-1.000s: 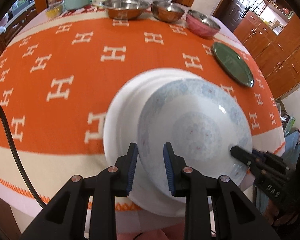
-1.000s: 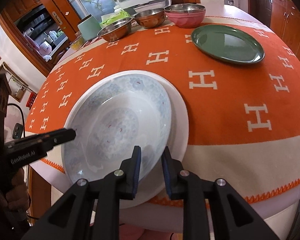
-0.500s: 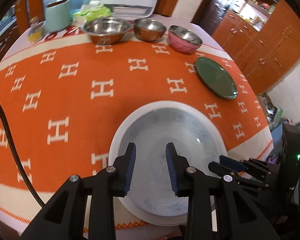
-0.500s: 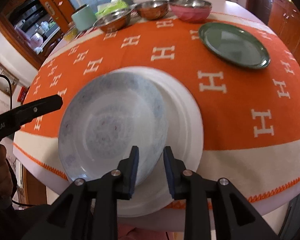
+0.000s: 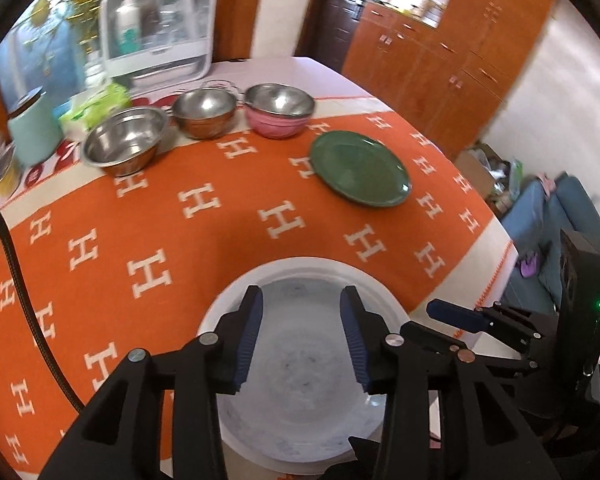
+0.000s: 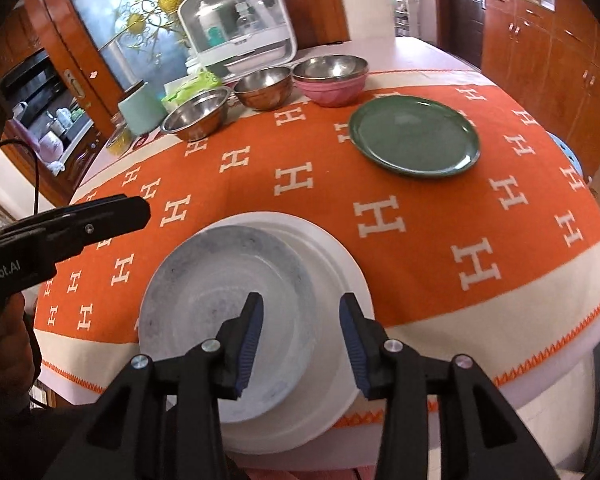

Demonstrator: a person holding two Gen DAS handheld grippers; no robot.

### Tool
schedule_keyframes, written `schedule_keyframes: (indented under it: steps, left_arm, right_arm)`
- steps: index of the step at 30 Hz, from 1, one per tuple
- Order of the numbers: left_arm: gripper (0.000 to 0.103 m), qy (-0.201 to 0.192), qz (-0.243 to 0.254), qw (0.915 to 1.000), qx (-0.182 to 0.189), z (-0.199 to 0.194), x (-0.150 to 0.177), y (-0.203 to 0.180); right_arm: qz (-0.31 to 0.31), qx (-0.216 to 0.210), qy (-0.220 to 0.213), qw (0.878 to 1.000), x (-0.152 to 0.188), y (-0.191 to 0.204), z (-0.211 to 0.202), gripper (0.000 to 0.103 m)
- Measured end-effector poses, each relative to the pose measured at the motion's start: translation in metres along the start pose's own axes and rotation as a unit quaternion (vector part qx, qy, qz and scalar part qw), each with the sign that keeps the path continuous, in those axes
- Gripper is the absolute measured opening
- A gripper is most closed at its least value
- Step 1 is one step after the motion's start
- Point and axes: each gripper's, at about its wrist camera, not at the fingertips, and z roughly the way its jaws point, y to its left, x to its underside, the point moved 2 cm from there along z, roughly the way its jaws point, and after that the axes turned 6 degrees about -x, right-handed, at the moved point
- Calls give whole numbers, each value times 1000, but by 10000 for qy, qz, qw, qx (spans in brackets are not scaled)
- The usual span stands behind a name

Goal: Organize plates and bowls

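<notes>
Your left gripper [image 5: 301,340] and your right gripper [image 6: 301,338] have both just been opening, and each now hangs released above the stack with nothing pinched between its blue pads [image 6: 247,344]. The pale blue patterned bowl [image 6: 228,300] sits inside the larger white bowl [image 6: 340,280], pushed toward that bowl's left side as the right wrist sees it, at the near edge of the orange H-patterned tablecloth [image 6: 440,208]. Beyond it, well apart, the green plate [image 6: 414,136] lies flat on the cloth. Along the far edge stand three bowls in a row: a steel bowl [image 5: 125,146], a second steel bowl [image 5: 204,112] and a pink bowl with a steel inside [image 5: 279,114], close beside one another.
</notes>
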Motion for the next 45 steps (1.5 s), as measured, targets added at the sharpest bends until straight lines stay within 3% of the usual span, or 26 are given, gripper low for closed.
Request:
schedule_keyframes:
  steps: [2, 4, 9, 22, 32, 45]
  left_arm:
    - [43, 55, 134, 9999, 39, 2, 0, -9]
    - [54, 79, 260, 9996, 14, 5, -1, -19]
    - [66, 4, 289, 9994, -165, 6, -5, -37]
    - [74, 106, -164, 9977, -653, 29, -33, -107]
    - [79, 125, -645, 9935, -926, 52, -57, -156]
    - [86, 325, -960, 9834, -1506, 71, -94, -158]
  right_arm:
    - [87, 31, -75, 9999, 1, -6, -5, 47]
    - [153, 57, -123, 9998, 1, -13, -9, 51]
    - [230, 46, -156, 9996, -1, -37, -17, 52]
    - [0, -342, -156, 9993, -31, -125, -43, 58]
    - [-91, -861, -255, 9959, -78, -201, -52, 59]
    - [-85, -1292, -392, 9908, -139, -243, -33, 62]
